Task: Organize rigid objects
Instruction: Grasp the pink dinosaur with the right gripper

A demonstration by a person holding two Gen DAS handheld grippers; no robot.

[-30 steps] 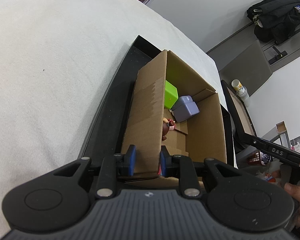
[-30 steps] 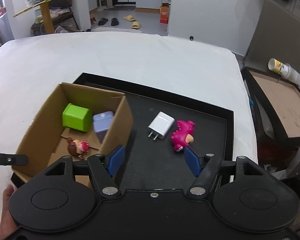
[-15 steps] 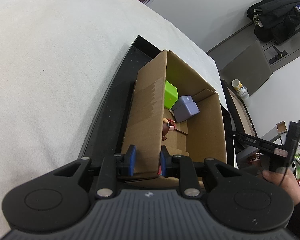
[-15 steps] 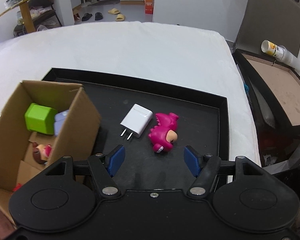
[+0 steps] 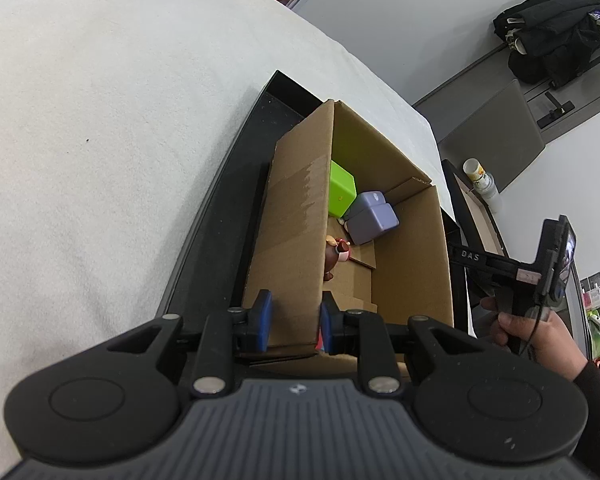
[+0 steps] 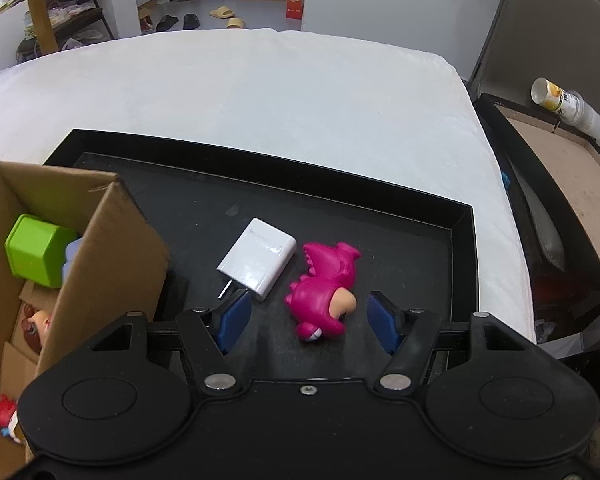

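Observation:
An open cardboard box [image 5: 296,240] [image 6: 112,256] stands on a black tray [image 6: 420,248]. My left gripper [image 5: 293,320] is shut on the box's near wall. Inside the box lie a green cube [image 5: 341,194] [image 6: 36,250], a lilac block [image 5: 372,218] and a small brown figure [image 5: 334,254]. On the tray, a white charger [image 6: 258,260] and a pink dinosaur toy [image 6: 324,292] lie side by side. My right gripper [image 6: 308,322] hovers low over the dinosaur, its jaws closing, the toy between the blue pads without touching them.
The tray rests on a white-covered bed [image 6: 260,92]. A person's hand [image 5: 536,332] holds the right gripper's handle beside the box. A dark open crate with a cup [image 6: 558,98] stands beyond the bed's right edge.
My right gripper has dropped and moved right, from beside the box to over the pink dinosaur, and its pads stand closer together. The left gripper and box have not moved.

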